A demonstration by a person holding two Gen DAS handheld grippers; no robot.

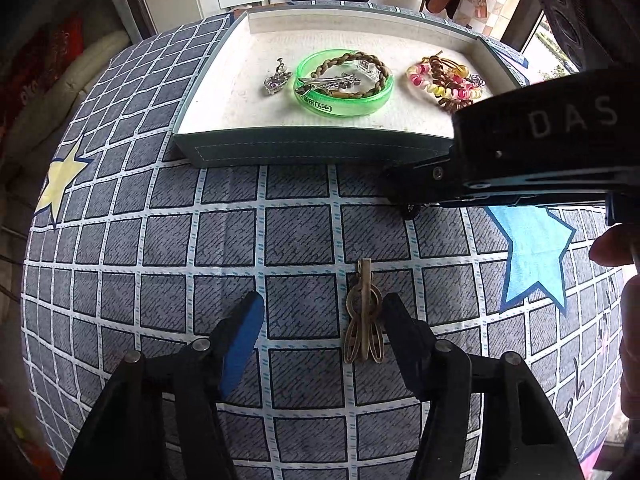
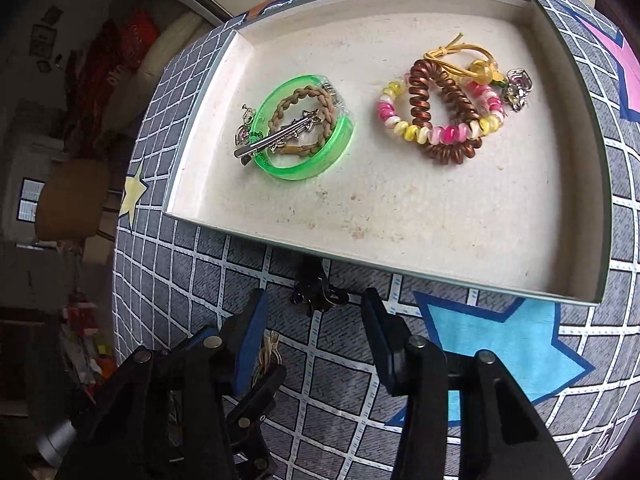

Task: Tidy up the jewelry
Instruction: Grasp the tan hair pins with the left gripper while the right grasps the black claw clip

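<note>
A bronze hair clip [image 1: 363, 314] lies on the checked cloth between my left gripper's [image 1: 320, 312] open fingers, close to the right finger. In the right wrist view it peeks out [image 2: 267, 354] behind the left finger. A small black hair clip [image 2: 318, 294] lies on the cloth by the tray's front wall, just ahead of my open right gripper [image 2: 314, 312]; in the left wrist view only its tip [image 1: 411, 211] shows under the right gripper's body. The shallow tray [image 2: 400, 216] holds a green bangle [image 2: 308, 156], braided band, silver clip, coil hair ties [image 2: 444, 116] and charms.
The table is covered with a grey checked cloth with a blue star [image 2: 492, 344], a yellow star [image 1: 60, 180] and a pink star [image 2: 628, 76]. The right gripper's black body [image 1: 520, 148] crosses the left wrist view at right. Room clutter lies beyond the table edge.
</note>
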